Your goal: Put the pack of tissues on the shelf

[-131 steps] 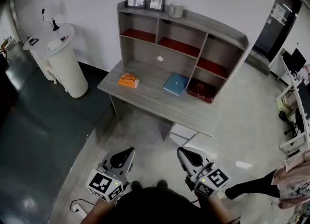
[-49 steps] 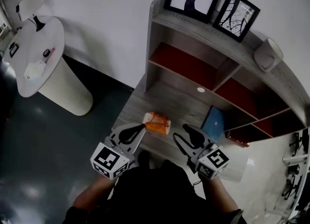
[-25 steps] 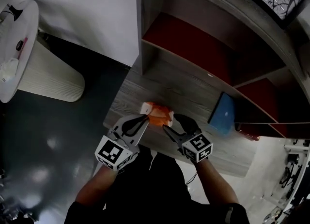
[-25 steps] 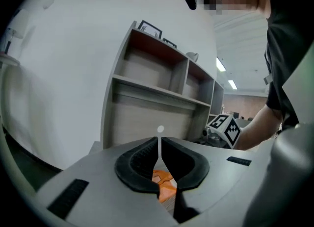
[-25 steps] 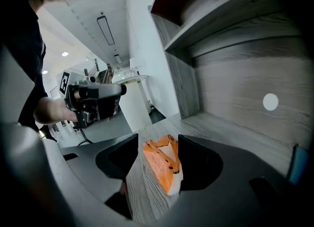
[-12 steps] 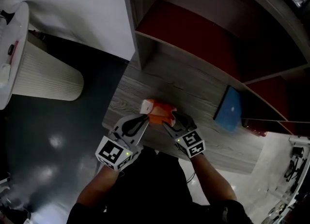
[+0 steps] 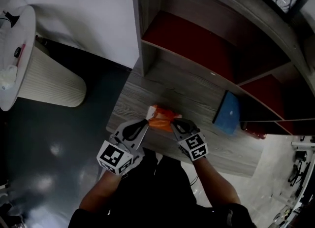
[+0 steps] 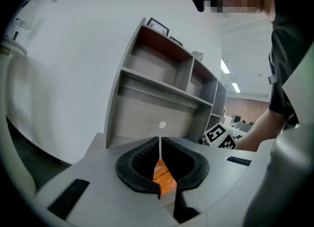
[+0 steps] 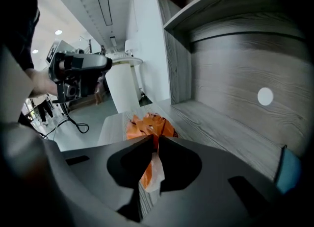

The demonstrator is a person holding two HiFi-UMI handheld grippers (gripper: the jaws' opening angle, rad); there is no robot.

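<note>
The left gripper [image 7: 143, 123] has its jaws together, its tips at the left end of the pack of tissues [image 7: 160, 117], and no wrapper shows in the seam between them. The pack lies on the bench [image 7: 138, 96] close to the front edge, nearer the front left corner than the right. The right gripper [image 7: 175, 123] is clamped on the pack's right end, pinching a fold of orange film [image 9: 151, 172] rather than the body.

I judge that hold thin for a lift: film can slip or tear. A deeper bite across the pack, or the left gripper steadying the free end, would be safer. The pack should rise clear of the bench, then travel towards the back edge and into a red-floored bay of the shelf [image 7: 197, 40]. The bay over the back left corner looks nearest.

The head view gives the layout: pack, both grippers, and a blue book [image 7: 227, 118] well to the right by the back edge. It does not show either pinch. The left gripper view shows shut jaws with orange only behind the tips. The right gripper view shows crumpled film caught between its jaws and a pale flap hanging below
</note>
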